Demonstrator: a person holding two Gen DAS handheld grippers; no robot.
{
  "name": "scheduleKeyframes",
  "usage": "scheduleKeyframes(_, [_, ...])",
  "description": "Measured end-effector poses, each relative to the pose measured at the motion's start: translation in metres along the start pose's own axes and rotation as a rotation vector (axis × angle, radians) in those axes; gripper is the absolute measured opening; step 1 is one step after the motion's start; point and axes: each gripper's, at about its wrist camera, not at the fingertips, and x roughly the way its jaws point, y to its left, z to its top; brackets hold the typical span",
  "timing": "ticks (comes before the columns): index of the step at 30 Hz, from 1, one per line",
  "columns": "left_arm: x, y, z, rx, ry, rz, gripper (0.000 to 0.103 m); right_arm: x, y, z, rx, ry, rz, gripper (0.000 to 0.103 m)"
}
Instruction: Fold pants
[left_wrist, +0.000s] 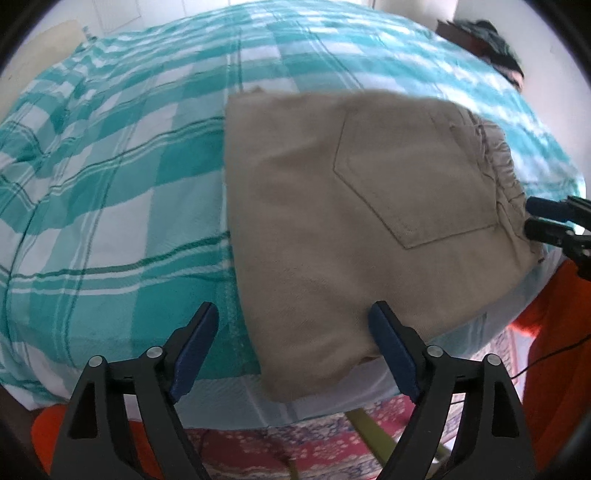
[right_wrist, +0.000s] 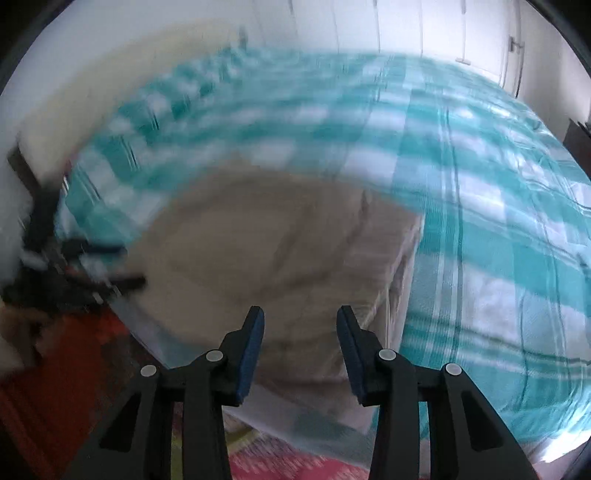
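The beige pants (left_wrist: 332, 206) lie folded into a compact rectangle on the teal and white checked bedspread (left_wrist: 110, 177), back pocket up, elastic waistband toward the right. My left gripper (left_wrist: 295, 325) is open and empty, just above the near edge of the pants. My right gripper (left_wrist: 532, 219) shows at the far right by the waistband. In the blurred right wrist view the pants (right_wrist: 277, 251) lie ahead, and my right gripper (right_wrist: 300, 325) is open and empty above their near edge. The left gripper (right_wrist: 92, 273) shows as a dark blur at the left.
The bed's front edge runs just below the pants, with a red patterned rug (left_wrist: 295, 450) on the floor. A dark bundle (left_wrist: 491, 44) lies at the bed's far right. White wardrobe doors (right_wrist: 424, 29) stand behind the bed.
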Motion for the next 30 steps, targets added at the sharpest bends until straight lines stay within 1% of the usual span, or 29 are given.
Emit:
scheduleKeyframes(1, [-0.002,0.001,0.0,-0.003,0.002,-0.002,0.086,0.01,-0.004,-0.005,0.01,0.023,0.007,0.042])
scheduleKeyframes(2, [-0.008,0.002,0.003,-0.007,0.004,-0.009,0.085,0.013,-0.007,-0.008,0.024,0.026,0.017,0.042])
scheduleKeyframes(3, [-0.013,0.005,0.006,-0.008,0.001,-0.022,0.086,0.011,-0.008,-0.006,0.03,0.022,0.025,0.042])
scheduleKeyframes(5, [-0.027,0.015,0.019,-0.032,-0.029,-0.059,0.086,0.0,-0.01,0.006,0.045,0.034,0.041,0.041])
scheduleKeyframes(6, [-0.031,0.02,0.027,-0.048,-0.047,-0.069,0.086,-0.006,-0.012,0.013,0.055,0.024,0.045,0.041])
scheduleKeyframes(7, [-0.032,0.025,0.034,-0.063,-0.061,-0.074,0.086,-0.013,-0.014,0.023,0.058,-0.005,0.047,0.041])
scheduleKeyframes(9, [-0.028,0.033,0.052,-0.092,-0.064,-0.073,0.089,-0.019,-0.021,0.045,0.046,-0.053,0.019,0.041])
scheduleKeyframes(11, [-0.011,0.035,0.063,-0.096,-0.034,-0.086,0.09,-0.013,-0.029,0.06,0.06,-0.075,0.014,0.042])
scheduleKeyframes(12, [0.005,0.035,0.066,-0.097,0.003,-0.084,0.09,-0.003,-0.036,0.066,0.079,-0.07,0.021,0.043])
scheduleKeyframes(13, [0.016,0.035,0.066,-0.098,0.039,-0.072,0.085,0.018,-0.047,0.068,0.12,-0.024,0.016,0.043])
scheduleKeyframes(14, [0.025,0.037,0.064,-0.108,0.081,-0.066,0.084,0.037,-0.055,0.066,0.154,0.035,0.023,0.043])
scheduleKeyframes(15, [0.023,0.04,0.061,-0.125,0.082,-0.086,0.082,0.05,-0.062,0.064,0.182,0.078,0.042,0.043])
scheduleKeyframes(16, [0.016,0.046,0.057,-0.15,0.067,-0.113,0.083,0.055,-0.067,0.06,0.208,0.076,0.056,0.043])
scheduleKeyframes(17, [0.01,0.053,0.053,-0.17,0.053,-0.137,0.084,0.048,-0.071,0.058,0.233,0.053,0.076,0.043])
scheduleKeyframes(19, [0.002,0.066,0.047,-0.202,0.036,-0.172,0.089,0.022,-0.084,0.051,0.329,0.003,0.139,0.055])
scheduleKeyframes(20, [0.001,0.074,0.045,-0.221,0.03,-0.191,0.089,0.012,-0.091,0.047,0.365,-0.019,0.168,0.065])
scheduleKeyframes(21, [0.004,0.079,0.043,-0.237,0.033,-0.208,0.089,0.004,-0.097,0.041,0.396,-0.035,0.191,0.068])
scheduleKeyframes(23, [0.014,0.086,0.041,-0.273,0.065,-0.248,0.089,-0.001,-0.112,0.031,0.463,-0.02,0.25,0.068])
scheduleKeyframes(24, [0.021,0.086,0.042,-0.289,0.082,-0.275,0.088,0.004,-0.119,0.024,0.512,0.008,0.308,0.068])
scheduleKeyframes(26, [0.032,0.079,0.046,-0.287,0.101,-0.322,0.088,0.016,-0.125,0.015,0.58,0.053,0.383,0.068])
scheduleKeyframes(27, [0.037,0.074,0.048,-0.281,0.117,-0.336,0.088,0.026,-0.125,0.011,0.597,0.085,0.406,0.068])
scheduleKeyframes(28, [0.043,0.07,0.05,-0.274,0.134,-0.35,0.088,0.036,-0.124,0.008,0.601,0.12,0.405,0.068])
scheduleKeyframes(30, [0.046,0.063,0.053,-0.27,0.145,-0.375,0.088,0.051,-0.12,0.006,0.599,0.151,0.391,0.068])
